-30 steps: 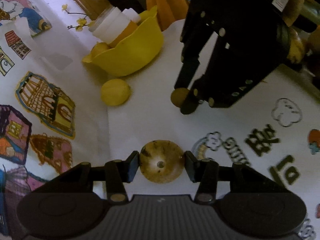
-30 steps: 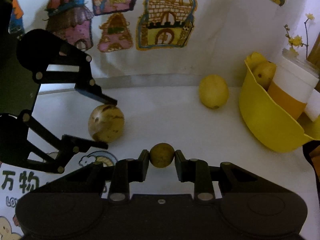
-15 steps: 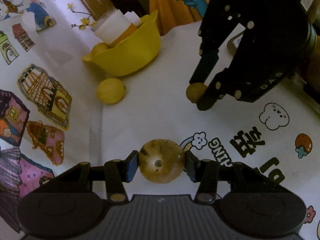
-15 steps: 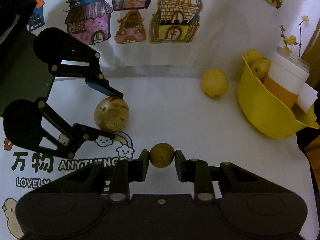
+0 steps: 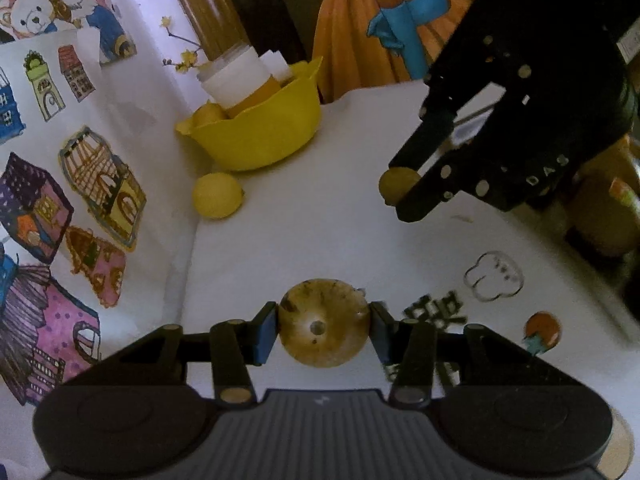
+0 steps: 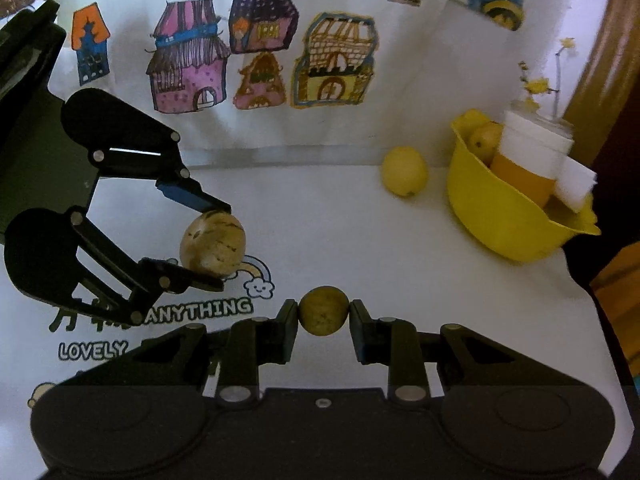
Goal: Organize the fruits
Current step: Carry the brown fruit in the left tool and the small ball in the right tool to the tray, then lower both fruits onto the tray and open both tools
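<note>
My left gripper (image 5: 322, 322) is shut on a large brown-spotted yellow fruit (image 5: 323, 323), held above the white table; it also shows in the right wrist view (image 6: 213, 249). My right gripper (image 6: 324, 316) is shut on a small brownish round fruit (image 6: 324, 316), which also shows in the left wrist view (image 5: 398, 185). A yellow lemon (image 5: 217, 195) lies on the table beside a yellow bowl (image 5: 260, 138); both show in the right wrist view, the lemon (image 6: 404, 171) left of the bowl (image 6: 504, 216). The bowl holds another yellow fruit (image 6: 484, 142).
An orange-and-white cup (image 6: 528, 160) and white paper stand in the bowl. A white cloth with house drawings (image 6: 264, 60) hangs behind the table. The table cover has printed words and cartoons (image 6: 192, 312). The table's right edge (image 6: 580, 280) is near the bowl.
Both grippers have lifted higher and pulled back with their fruits still held; the table, bowl and lemon look farther away and the two grippers stand further apart.
</note>
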A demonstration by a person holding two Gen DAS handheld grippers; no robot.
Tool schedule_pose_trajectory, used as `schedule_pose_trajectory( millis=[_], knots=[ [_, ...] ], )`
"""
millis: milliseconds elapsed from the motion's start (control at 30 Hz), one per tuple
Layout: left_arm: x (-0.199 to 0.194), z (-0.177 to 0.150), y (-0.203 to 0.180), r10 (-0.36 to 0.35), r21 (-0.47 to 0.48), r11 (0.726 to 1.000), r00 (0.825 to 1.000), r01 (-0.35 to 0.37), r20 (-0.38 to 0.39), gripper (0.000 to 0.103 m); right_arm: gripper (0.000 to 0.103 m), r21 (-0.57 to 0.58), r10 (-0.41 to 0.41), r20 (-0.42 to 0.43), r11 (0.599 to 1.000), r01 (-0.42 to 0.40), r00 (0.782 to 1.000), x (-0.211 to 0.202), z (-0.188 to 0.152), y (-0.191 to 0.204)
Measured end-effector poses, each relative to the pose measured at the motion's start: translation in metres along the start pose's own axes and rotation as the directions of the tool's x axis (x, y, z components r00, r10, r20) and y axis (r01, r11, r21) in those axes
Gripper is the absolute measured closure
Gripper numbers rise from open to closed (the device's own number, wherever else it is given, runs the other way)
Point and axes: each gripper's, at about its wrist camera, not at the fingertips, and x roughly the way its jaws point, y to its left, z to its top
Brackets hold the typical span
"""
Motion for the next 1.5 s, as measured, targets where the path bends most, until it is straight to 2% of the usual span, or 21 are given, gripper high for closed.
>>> schedule_pose_trajectory(
  millis=[300, 600, 933, 1300, 1500],
  knots=[
    [-0.014, 0.033, -0.02, -0.041, -0.063, 0.997, 0.997, 0.046, 0.07, 0.051, 0.073, 0.06, -0.038, 0.043, 0.998, 0.035, 0.998, -0.035, -0.019, -0.009],
    [-0.013, 0.064, -0.051, -0.083, -0.056, 0.994, 0.989, 0.091, 0.121, 0.051, 0.073, 0.15, -0.121, 0.062, 0.983, 0.111, 0.991, -0.075, -0.058, -0.034],
    [-0.008, 0.088, -0.076, -0.129, -0.064, 0.988, 0.98, 0.14, 0.154, 0.051, 0.073, 0.233, -0.196, 0.042, 0.955, 0.181, 0.98, -0.105, -0.101, -0.056],
    [0.009, 0.128, -0.098, -0.185, -0.134, 0.967, 0.96, 0.216, 0.21, 0.051, 0.073, 0.29, -0.258, -0.009, 0.924, 0.249, 0.966, -0.127, -0.139, -0.067],
    [0.031, 0.14, -0.108, -0.203, -0.187, 0.953, 0.959, 0.24, 0.195, 0.051, 0.073, 0.316, -0.296, -0.052, 0.901, 0.297, 0.954, -0.126, -0.158, -0.071]
  ],
)
